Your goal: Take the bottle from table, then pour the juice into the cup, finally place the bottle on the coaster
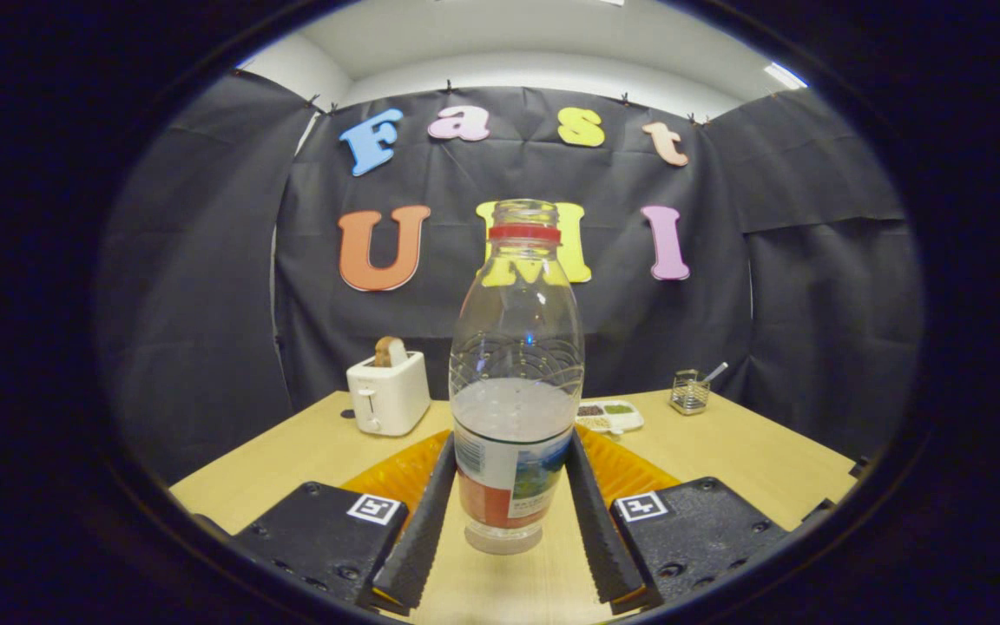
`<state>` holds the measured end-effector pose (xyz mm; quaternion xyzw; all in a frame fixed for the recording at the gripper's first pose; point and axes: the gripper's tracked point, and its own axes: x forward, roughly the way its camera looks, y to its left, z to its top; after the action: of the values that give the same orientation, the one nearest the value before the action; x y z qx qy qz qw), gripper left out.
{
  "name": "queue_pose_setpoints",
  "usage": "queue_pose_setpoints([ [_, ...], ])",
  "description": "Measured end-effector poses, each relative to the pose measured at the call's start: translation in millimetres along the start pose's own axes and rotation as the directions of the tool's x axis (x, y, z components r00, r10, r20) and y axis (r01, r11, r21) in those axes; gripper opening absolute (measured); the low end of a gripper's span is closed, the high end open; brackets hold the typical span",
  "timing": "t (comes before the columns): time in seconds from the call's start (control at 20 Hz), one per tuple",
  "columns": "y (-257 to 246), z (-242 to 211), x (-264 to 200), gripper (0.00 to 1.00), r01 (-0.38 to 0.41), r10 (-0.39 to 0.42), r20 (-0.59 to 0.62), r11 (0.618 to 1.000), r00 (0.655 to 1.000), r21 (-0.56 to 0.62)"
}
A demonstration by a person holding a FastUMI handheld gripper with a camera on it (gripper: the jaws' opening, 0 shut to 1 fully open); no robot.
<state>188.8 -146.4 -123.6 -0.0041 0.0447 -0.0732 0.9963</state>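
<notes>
Standing upright between the fingers, the bottle (515, 391) is clamped by the hand-held gripper (509, 512); toaster (388, 392) beyond.

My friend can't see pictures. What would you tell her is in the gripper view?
A clear plastic bottle, uncapped and partly filled with liquid, stands upright between the two fingers of the gripper, which press on its labelled sides. It is over a wooden table. Beyond it are a white toaster holding bread, a small divided dish and a glass cup with a spoon.
</notes>
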Motion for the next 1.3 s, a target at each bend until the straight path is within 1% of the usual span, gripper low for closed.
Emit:
queue_pose_setpoints([
  [0.1,0,-11,14,0.76,-0.002,0.002,-0.011,1.000,1.000,-0.003],
  [0.25,-2,-30,34,0.76,0.020,-0.022,-0.043,0.999,0.999,-0.041],
  [0.55,17,-79,65,0.76,-0.023,0.013,-0.124,0.996,0.992,-0.086],
  [0.65,14,-92,70,0.76,-0.017,0.004,-0.145,0.996,0.989,-0.088],
  [0.85,5,-105,81,0.76,-0.007,-0.006,-0.165,0.997,0.986,-0.076],
  [1.05,9,-112,87,0.77,-0.029,0.015,-0.173,0.997,0.985,-0.075],
  [1.3,5,-121,90,0.78,-0.027,0.011,-0.188,0.996,0.982,-0.081],
])
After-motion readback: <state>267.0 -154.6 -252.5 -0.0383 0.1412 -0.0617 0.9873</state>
